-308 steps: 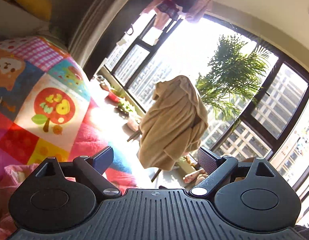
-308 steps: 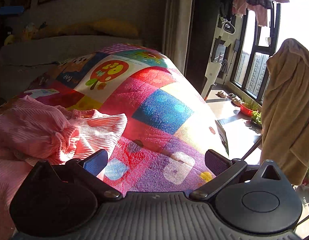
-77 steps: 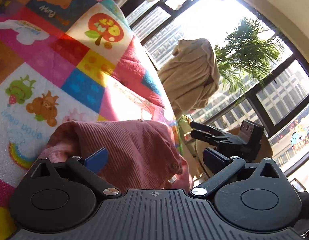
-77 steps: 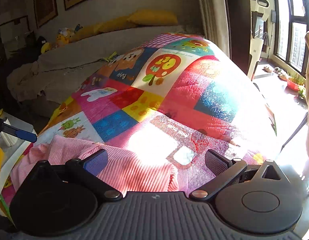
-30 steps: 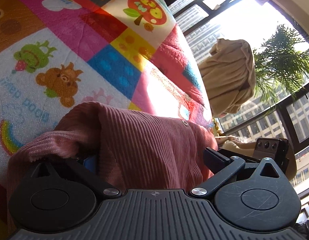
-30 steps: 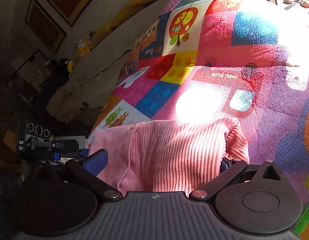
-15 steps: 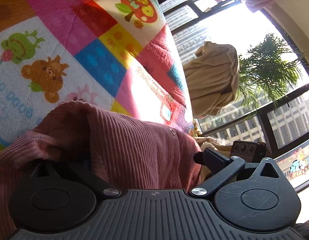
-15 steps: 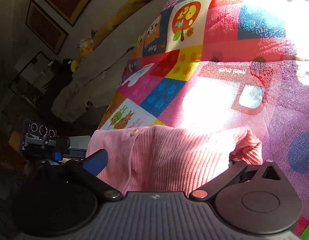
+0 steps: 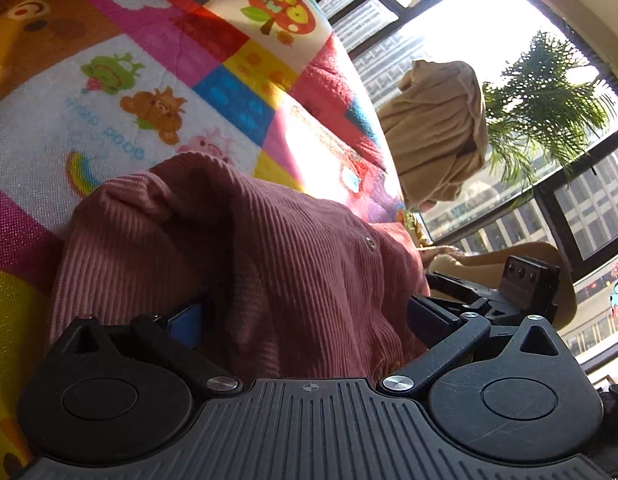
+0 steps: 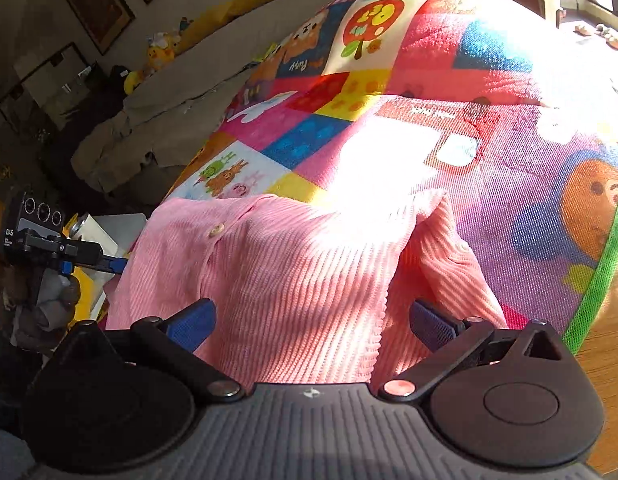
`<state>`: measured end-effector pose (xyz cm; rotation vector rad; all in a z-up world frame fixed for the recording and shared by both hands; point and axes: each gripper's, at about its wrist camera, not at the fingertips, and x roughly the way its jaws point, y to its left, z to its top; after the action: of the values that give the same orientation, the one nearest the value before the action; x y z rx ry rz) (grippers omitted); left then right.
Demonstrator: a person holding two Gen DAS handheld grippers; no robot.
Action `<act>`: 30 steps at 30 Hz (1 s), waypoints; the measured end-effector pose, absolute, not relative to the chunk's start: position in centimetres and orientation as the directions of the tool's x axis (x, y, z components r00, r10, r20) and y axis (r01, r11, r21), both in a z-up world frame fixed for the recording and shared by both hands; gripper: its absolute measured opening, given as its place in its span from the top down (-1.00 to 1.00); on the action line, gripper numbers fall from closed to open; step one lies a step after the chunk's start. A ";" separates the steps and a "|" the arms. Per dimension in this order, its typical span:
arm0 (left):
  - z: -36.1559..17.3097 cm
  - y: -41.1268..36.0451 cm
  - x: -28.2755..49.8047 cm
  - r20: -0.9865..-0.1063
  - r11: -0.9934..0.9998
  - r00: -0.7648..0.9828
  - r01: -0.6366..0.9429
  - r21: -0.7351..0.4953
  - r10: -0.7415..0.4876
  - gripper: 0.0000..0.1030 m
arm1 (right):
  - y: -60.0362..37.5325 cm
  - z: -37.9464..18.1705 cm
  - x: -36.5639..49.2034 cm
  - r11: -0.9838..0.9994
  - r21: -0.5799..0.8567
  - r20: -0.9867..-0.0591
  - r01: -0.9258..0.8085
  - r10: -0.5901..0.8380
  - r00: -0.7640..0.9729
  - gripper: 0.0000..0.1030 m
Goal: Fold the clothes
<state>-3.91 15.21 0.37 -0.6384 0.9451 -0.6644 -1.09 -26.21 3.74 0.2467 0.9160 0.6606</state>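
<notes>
A pink ribbed cardigan (image 9: pixel 293 264) with small buttons lies folded on the patchwork play mat (image 9: pixel 157 64). It also shows in the right wrist view (image 10: pixel 301 276), sunlit, on the mat (image 10: pixel 549 168). My left gripper (image 9: pixel 305 316) is open, its fingers set wide with the cardigan's near edge bunched between them. My right gripper (image 10: pixel 309 320) is open too, with the cardigan's edge lying between its fingers. Each gripper shows in the other's view, at the cardigan's opposite end.
A beige cloth (image 9: pixel 437 136) hangs over a stand by the big window, beside a palm plant (image 9: pixel 549 92). A grey sofa (image 10: pixel 197 92) with yellow cushions and toys stands behind the mat. The mat's green edge (image 10: pixel 601 276) meets wooden floor at right.
Both grippers have pulled back a little from the cardigan. More of the left gripper's blue pad and the right gripper's right pad now shows. The cardigan stays folded on the mat.
</notes>
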 end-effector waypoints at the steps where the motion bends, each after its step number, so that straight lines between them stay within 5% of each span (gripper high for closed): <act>1: 0.3 15.2 -3.5 -0.500 0.624 0.428 0.221 -0.749 -0.752 -1.00 | -26.6 3.8 -0.5 0.757 0.509 -0.631 -0.409 0.652 0.421 -1.00; 7: 0.3 13.7 1.0 -0.499 0.607 0.419 0.179 -0.774 -0.759 -1.00 | -27.7 1.8 5.1 0.640 0.720 -0.579 -0.267 0.767 0.277 -1.00; 15: 2.4 13.8 7.7 -0.493 0.642 0.491 0.196 -0.741 -0.718 -1.00 | -24.3 5.4 13.3 0.643 0.666 -0.530 -0.379 0.765 0.367 -1.00; 18: 4.4 15.0 8.9 -0.525 0.733 0.583 0.193 -0.652 -0.620 -1.00 | -22.7 7.2 15.3 0.726 0.539 -0.547 -0.427 0.687 0.478 -1.00; 22: 5.9 16.2 7.8 -0.594 0.842 0.623 0.219 -0.492 -0.509 -1.00 | -21.7 7.8 14.4 0.899 0.199 -0.620 -0.390 0.423 0.661 -1.00; 30: 5.7 13.3 9.3 -0.517 0.787 0.606 0.353 -0.507 -0.605 -1.00 | -17.2 4.5 13.4 0.913 -0.294 -0.596 -0.282 0.055 0.801 -1.00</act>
<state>9.26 13.34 5.74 -0.3752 0.7309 -0.5687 13.45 -17.22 4.53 -0.3837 0.6188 0.1856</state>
